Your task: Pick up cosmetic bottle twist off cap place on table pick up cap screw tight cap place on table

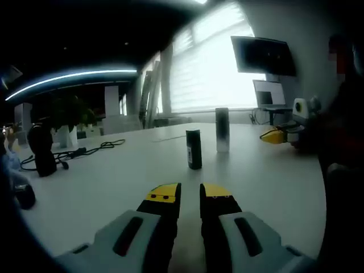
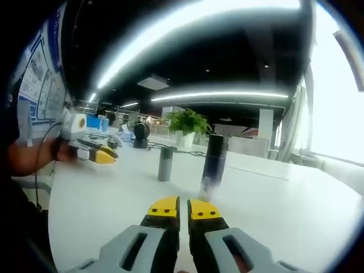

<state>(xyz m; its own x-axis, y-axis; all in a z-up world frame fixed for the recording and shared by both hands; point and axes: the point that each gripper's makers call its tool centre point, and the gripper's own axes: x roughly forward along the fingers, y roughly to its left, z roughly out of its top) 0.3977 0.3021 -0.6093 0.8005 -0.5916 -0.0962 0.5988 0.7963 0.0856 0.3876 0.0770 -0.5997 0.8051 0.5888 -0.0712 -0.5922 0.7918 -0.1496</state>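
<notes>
Two bottles stand upright on the white table [image 1: 114, 187]: a short dark bottle [image 1: 194, 149] and, behind it to the right, a taller silver bottle [image 1: 222, 129]. My left gripper [image 1: 190, 193] hovers low over the table in front of them, jaws nearly together with nothing between. In the right gripper view the tall bottle [image 2: 215, 162] looks dark and stands nearest, with the short grey bottle [image 2: 165, 164] to its left. My right gripper [image 2: 184, 209] is shut and empty, short of the tall bottle. Each gripper also shows from the other side: right gripper [image 1: 273, 136], left gripper [image 2: 102, 156].
Black cables [image 1: 85, 151] and a black object [image 1: 41, 151] lie at the table's left. A potted plant [image 2: 187, 122] stands behind the bottles. A laptop [image 1: 270, 94] sits by the bright window. A person's hand [image 2: 28, 159] holds the left gripper.
</notes>
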